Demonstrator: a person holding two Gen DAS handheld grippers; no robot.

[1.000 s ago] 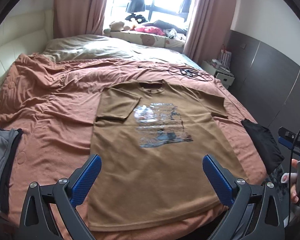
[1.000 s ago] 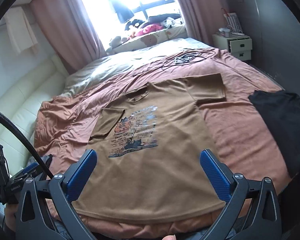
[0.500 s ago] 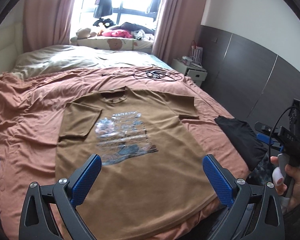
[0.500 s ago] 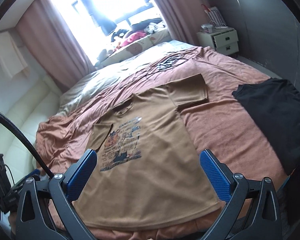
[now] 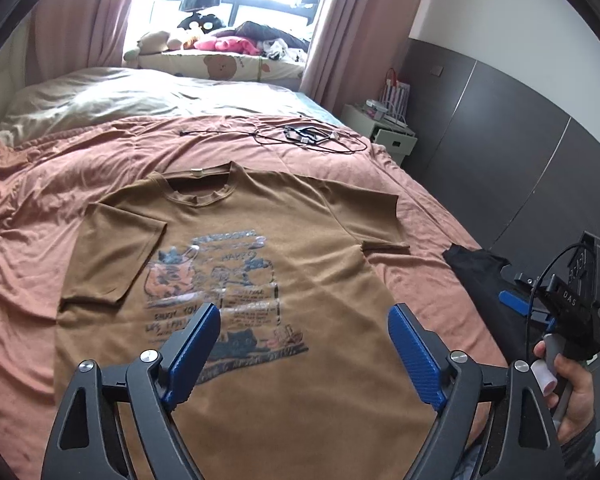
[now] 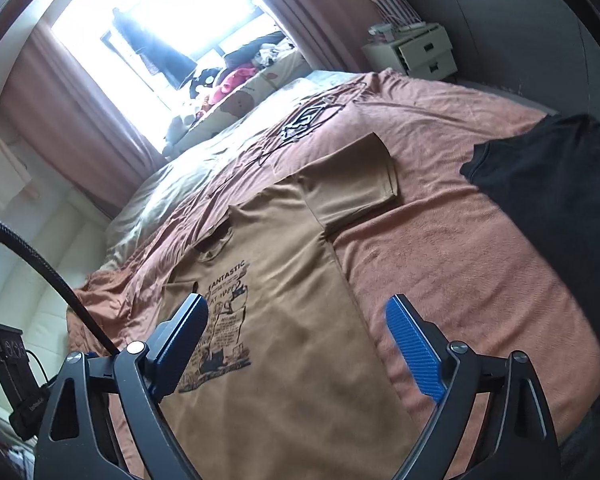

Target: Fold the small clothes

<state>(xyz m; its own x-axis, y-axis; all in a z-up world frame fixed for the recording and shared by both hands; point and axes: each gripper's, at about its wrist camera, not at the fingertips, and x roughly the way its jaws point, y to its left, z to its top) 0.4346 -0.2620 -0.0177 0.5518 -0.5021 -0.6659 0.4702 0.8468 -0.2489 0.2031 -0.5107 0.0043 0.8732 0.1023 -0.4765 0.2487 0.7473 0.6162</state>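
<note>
A brown T-shirt (image 5: pixel 312 240) (image 6: pixel 300 272) with a cartoon print lies flat, front up, on the pink bedspread, collar away from me. Its left sleeve is folded in over the chest; the right sleeve lies spread out. My left gripper (image 5: pixel 304 344) hovers open above the shirt's lower half, nothing between its blue pads. My right gripper (image 6: pixel 296 340) is open too, tilted, above the shirt's right side and hem. A hand holds the right gripper's body (image 5: pixel 572 312) at the bed's right edge.
A black garment (image 5: pixel 480 276) (image 6: pixel 552 184) lies at the bed's right edge. Tangled cables (image 5: pixel 312 138) lie beyond the collar. A white bedside cabinet (image 5: pixel 384 132) stands at the far right, a dark wall panel beside it. Pillows and plush toys line the window sill.
Both grippers have swung to the right and come closer over the shirt. The right wrist view has tilted. The shirt has not moved.
</note>
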